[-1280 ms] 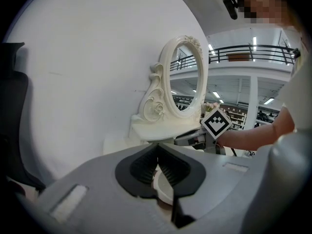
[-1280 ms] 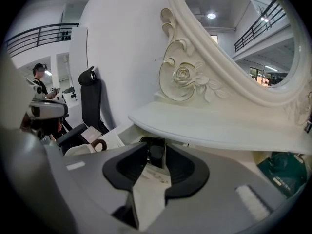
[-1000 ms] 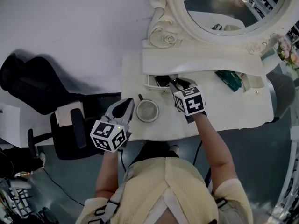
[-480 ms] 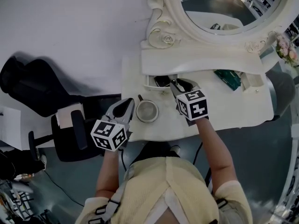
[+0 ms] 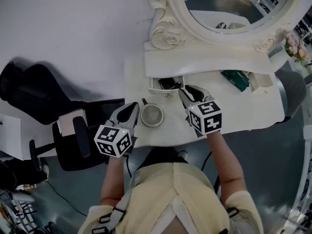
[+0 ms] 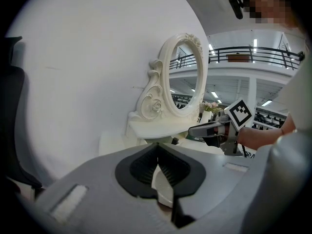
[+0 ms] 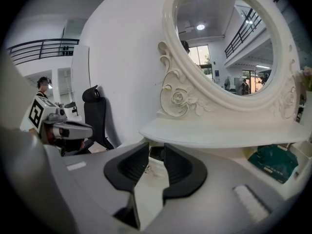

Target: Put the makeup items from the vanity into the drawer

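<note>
Under the oval mirror [image 5: 234,4], vanity [image 5: 243,112]: it is carrying what is left to clear, and anything nudged toward its front edge is risking a fall to the floor.
Drawer [image 5: 161,92]: it is standing open beneath the shelf, with dark items [image 5: 168,84] already lying inside. A bump on its front is likely to be pushing it shut or jolting them.
Right gripper [image 5: 187,92]: it is hovering just right of the drawer's front, its jaws about half apart and just now closing. Nothing is sitting between them, and only the drawer is showing through the gap.
Left gripper [image 5: 133,107]: it is hanging in front of the drawer and to its left, jaws pressed fully together on nothing. Any sideways drift is threatening the dish beside it.
Green packet [image 5: 235,77]: it is lying flat well to the right of the drawer, partly under the shelf. If the jaws are coming in too steeply, it is probably sliding away rather than lifting.
Round dish [image 5: 151,115]: it is sitting just in front of the drawer. Whether it counts as makeup I cannot tell.
</note>
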`<state>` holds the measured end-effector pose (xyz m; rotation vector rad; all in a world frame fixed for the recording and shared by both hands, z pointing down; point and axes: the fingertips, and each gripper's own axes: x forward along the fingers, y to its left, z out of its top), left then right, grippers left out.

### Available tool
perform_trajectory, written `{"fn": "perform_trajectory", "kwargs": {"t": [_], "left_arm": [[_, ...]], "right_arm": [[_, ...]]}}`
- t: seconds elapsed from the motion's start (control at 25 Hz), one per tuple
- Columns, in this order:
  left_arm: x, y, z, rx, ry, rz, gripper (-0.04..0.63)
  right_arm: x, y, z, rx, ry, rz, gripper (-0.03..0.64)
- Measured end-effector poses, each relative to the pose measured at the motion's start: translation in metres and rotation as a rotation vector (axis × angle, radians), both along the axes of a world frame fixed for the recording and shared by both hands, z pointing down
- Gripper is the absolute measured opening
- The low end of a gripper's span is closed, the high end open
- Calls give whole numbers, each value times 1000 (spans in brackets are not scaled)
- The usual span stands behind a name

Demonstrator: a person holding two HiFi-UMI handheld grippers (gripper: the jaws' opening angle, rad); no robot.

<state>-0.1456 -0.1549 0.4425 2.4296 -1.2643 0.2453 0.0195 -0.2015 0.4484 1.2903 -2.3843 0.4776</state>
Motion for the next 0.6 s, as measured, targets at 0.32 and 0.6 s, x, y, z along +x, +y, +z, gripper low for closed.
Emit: {"fn": "perform_trajectory", "kwargs": {"t": [0.32,0.6], "left_arm": [[1,1,1,-6,0,7,-9],[3,4,2,-12,-3,13,-9]], "right_arm": [[2,18,-7,7,-48,13,100],[4,30,-9,-1,-71,28,90]]}}
